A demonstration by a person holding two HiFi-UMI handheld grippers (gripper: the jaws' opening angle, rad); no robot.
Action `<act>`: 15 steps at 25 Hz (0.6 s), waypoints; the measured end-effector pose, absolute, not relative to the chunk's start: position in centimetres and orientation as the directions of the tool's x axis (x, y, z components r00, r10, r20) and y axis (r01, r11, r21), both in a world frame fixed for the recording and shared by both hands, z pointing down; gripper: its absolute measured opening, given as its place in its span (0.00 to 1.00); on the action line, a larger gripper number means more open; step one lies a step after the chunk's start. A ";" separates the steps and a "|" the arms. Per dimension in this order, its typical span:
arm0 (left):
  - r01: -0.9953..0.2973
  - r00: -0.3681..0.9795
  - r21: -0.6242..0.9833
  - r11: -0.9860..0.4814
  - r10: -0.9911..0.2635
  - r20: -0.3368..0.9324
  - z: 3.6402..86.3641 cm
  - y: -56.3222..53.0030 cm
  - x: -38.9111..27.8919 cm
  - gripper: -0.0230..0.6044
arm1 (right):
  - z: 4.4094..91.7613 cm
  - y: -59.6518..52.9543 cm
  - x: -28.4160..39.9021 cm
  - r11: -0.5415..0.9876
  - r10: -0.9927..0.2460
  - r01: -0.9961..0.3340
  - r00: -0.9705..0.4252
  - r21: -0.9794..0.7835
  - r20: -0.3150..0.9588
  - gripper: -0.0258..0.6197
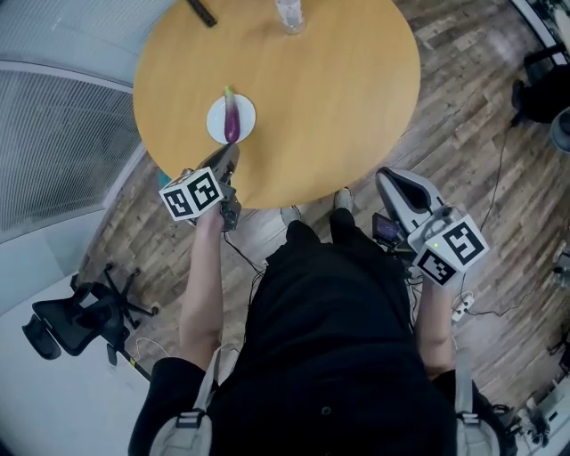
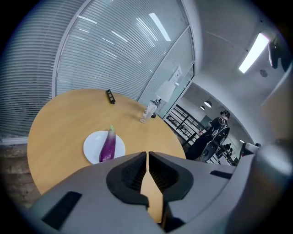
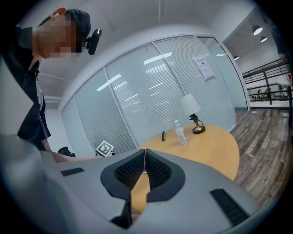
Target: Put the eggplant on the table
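A purple eggplant (image 1: 232,118) (image 2: 108,145) lies on a small white plate (image 1: 216,125) (image 2: 91,148) near the front edge of the round wooden table (image 1: 312,89) (image 2: 59,123). My left gripper (image 1: 227,162) (image 2: 147,157) hovers at the table's edge just short of the plate, pointing at it, jaws shut with nothing between them. My right gripper (image 1: 392,183) (image 3: 144,160) is held off the table's front right edge, over the floor, also shut and empty.
A clear water bottle (image 1: 289,13) (image 2: 149,112) (image 3: 181,132) and a small black object (image 1: 202,11) (image 2: 110,96) stand at the table's far side, with a lamp (image 3: 194,114). An office chair (image 1: 80,321) sits at the left by the blinds. A person (image 2: 217,132) stands in the background.
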State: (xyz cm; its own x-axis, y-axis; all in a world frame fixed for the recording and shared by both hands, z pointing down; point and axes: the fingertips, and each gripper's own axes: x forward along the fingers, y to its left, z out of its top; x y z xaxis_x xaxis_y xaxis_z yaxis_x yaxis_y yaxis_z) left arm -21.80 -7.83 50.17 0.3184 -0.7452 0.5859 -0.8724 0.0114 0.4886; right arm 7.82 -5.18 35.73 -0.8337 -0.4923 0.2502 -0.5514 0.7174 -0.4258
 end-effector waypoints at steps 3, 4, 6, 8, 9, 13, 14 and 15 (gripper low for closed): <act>-0.888 0.283 0.459 0.016 -0.767 0.575 49.0 -6.9 -21.5 0.06 | 35.9 -5.1 7.6 0.747 -0.443 -0.510 -0.860 -0.427 0.252 0.07; -0.891 0.273 0.454 0.019 -0.776 0.569 48.5 -6.5 -21.4 0.06 | 36.0 -5.1 7.5 0.755 -0.428 -0.497 -0.868 -0.429 0.252 0.07; -0.891 0.259 0.454 0.023 -0.794 0.549 47.4 -5.9 -21.2 0.06 | 36.2 -5.1 7.2 0.766 -0.401 -0.474 -0.880 -0.434 0.254 0.07; -0.889 0.250 0.457 0.019 -0.817 0.519 45.8 -5.0 -20.5 0.05 | 36.4 -5.1 6.9 0.783 -0.362 -0.443 -0.895 -0.438 0.259 0.07; -0.892 0.244 0.452 0.012 -0.830 0.502 44.9 -4.4 -20.1 0.05 | 36.5 -5.0 6.7 0.793 -0.339 -0.425 -0.903 -0.437 0.263 0.07; -0.904 0.234 0.425 -0.048 -0.887 0.399 40.2 -2.6 -19.5 0.05 | 36.4 -4.3 5.7 0.817 -0.291 -0.383 -0.919 -0.432 0.265 0.07; -0.905 0.229 0.422 -0.055 -0.899 0.373 39.2 -2.1 -19.7 0.05 | 36.4 -4.1 5.2 0.822 -0.282 -0.374 -0.923 -0.430 0.263 0.07; -0.907 0.222 0.417 -0.060 -0.909 0.353 38.4 -1.5 -19.9 0.05 | 36.3 -4.0 4.7 0.828 -0.272 -0.363 -0.927 -0.428 0.260 0.07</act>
State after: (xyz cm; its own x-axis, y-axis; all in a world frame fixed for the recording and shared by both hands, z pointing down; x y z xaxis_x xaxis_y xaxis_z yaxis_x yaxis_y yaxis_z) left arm -19.90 -1.51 38.40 0.2223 -0.9090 0.3526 -0.9070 -0.0601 0.4169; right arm 4.67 -4.00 36.30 -0.9267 -0.2716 0.2597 -0.3626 0.8276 -0.4284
